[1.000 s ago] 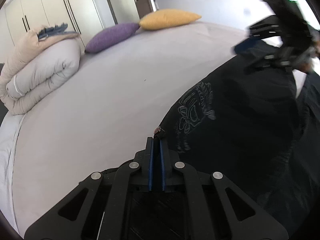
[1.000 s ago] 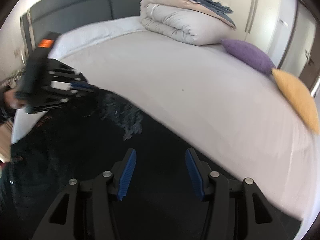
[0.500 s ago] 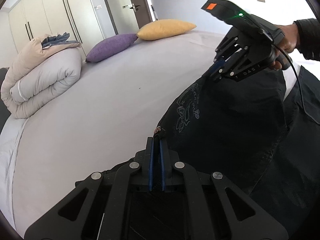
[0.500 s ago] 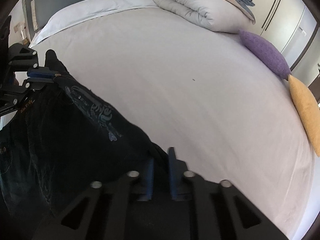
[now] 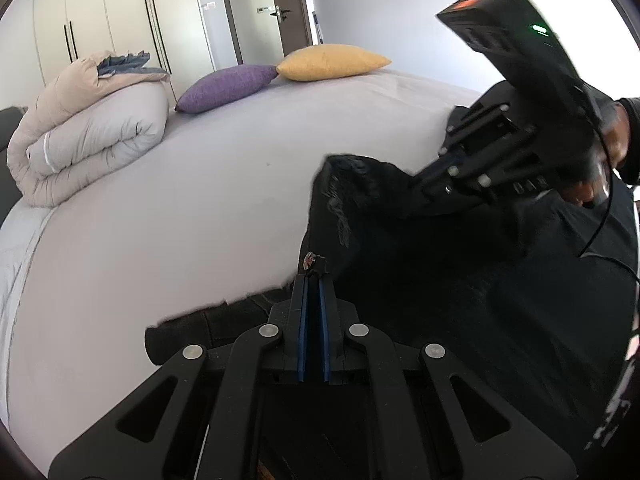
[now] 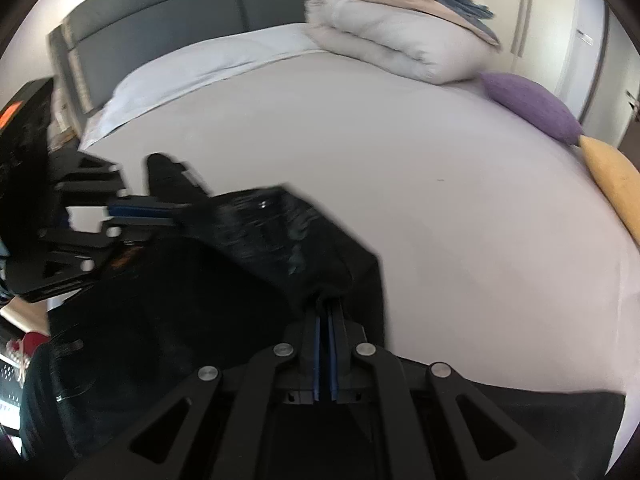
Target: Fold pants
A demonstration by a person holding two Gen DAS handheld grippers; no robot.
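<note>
Mid-fold: L gripper [image 5: 313,280] clamped on pants [image 5: 440,280] edge; R gripper [image 6: 325,312] clamped on other edge; pants lifted off bed [image 5: 160,220]; next: lay doubled cloth flat w/ edges aligned.

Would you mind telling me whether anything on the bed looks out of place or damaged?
Nothing stands out. The dark pants hang bunched between the left gripper and right gripper, as mid-fold. The rolled duvet and two cushions sit tidily on the bed.

Matt dark cloth pants [image 5: 460,280] (sheet [image 5: 180,220] smooth).
</note>
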